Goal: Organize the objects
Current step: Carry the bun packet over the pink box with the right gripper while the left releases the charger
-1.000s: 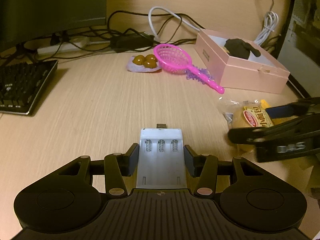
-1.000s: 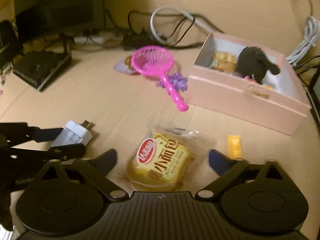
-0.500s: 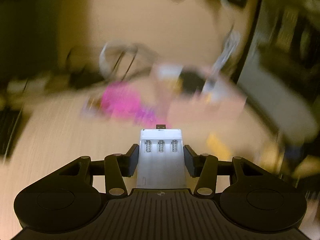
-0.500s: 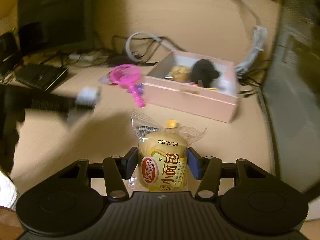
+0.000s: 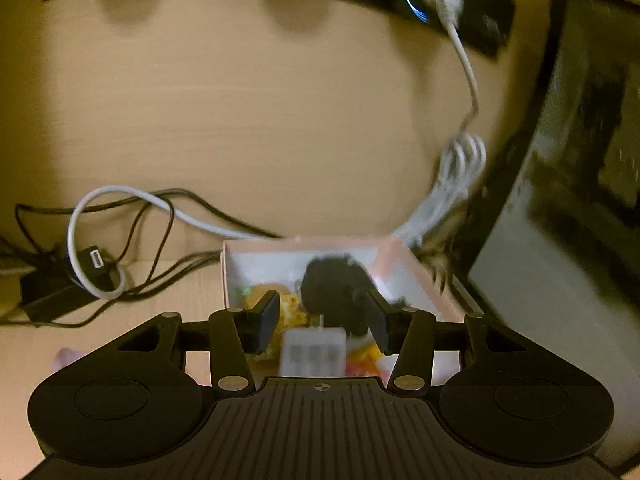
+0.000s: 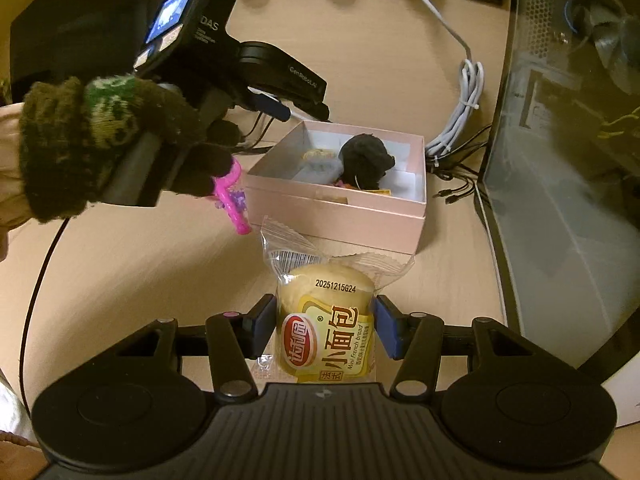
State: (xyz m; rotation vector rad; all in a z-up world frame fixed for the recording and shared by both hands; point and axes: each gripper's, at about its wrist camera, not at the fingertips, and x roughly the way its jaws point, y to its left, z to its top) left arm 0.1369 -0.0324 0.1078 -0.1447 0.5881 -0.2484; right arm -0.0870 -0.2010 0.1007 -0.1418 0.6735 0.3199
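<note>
1. While my right gripper (image 6: 325, 330) clamps the bun pack (image 6: 326, 328) off the desk, short of the pink box (image 6: 340, 210), its long axis runs away from me, crimped end forward.
2. Print: "Mini French bread", "20251215G24".
3. Left gripper (image 5: 323, 322) over the box (image 5: 400, 254), jaws apart; charger (image 5: 313, 352) loose below, blurred.

Right gripper (image 6: 325, 330) gripped a yellow plastic-wrapped mini bread bun (image 6: 327, 330) above the light wooden desk (image 6: 140, 272). Just beyond sat an open pink cardboard box (image 6: 344, 208) containing a black plush toy (image 6: 366, 160). A dark knit-gloved hand (image 6: 100, 148) held the left gripper (image 6: 288, 110) over the box's left side.
</note>
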